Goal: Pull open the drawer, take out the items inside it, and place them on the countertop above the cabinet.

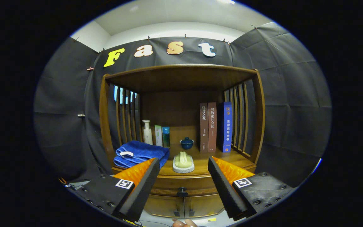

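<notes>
Towel (141, 154): blue, folded, on the tabletop (225, 159) just beyond the left finger (143, 186).
Bottles (147, 132): a white pump bottle and two small green ones upright behind the towel, against the cabinet's (181, 78) back.
Gripper (184, 186): fingers spread wide, nothing between them, nothing held.
Drawer (181, 183): shut, straight ahead between the fingers, under the tabletop; its dark knob (181, 191) sits midway between them.
Lower doors (184, 205): two, closed, below the drawer.
Soap dish (183, 164): pale yellow piece on a white dish, at the tabletop's front edge, beyond the gap.
Bowl (187, 142): dark blue, lidded, farther back.
Books (216, 126): two brown, one blue, upright, beyond the right finger (224, 187).
</notes>
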A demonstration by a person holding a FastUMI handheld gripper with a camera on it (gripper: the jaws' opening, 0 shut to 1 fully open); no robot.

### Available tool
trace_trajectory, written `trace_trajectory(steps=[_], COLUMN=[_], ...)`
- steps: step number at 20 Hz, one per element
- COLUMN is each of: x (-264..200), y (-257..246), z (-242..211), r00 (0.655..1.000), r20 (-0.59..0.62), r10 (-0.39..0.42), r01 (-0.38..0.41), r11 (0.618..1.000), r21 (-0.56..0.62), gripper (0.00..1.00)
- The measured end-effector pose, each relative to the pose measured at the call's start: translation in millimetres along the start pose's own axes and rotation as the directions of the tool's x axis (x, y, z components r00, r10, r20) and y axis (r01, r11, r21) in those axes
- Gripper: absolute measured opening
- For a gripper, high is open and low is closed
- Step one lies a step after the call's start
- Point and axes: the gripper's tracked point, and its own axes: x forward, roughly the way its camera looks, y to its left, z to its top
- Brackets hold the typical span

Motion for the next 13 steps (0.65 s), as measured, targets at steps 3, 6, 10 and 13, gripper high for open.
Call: trace_trajectory(steps=[3, 6, 10, 13], x=[-14, -26, -36, -43], y=[2, 0, 1, 1], z=[14, 29, 43, 47], r00=[1.0, 1.0, 0.999, 0.999], r20=[0.004, 0.025, 0.041, 0.054], r10=[0.007, -0.005, 0.005, 0.0], r01=[-0.007, 0.005, -0.003, 0.003], r11=[1.0, 1.0, 1.0, 0.999], r21=[-0.003, -0.018, -0.03, -0.042], gripper=[0.99, 0.99, 0.99, 0.99])
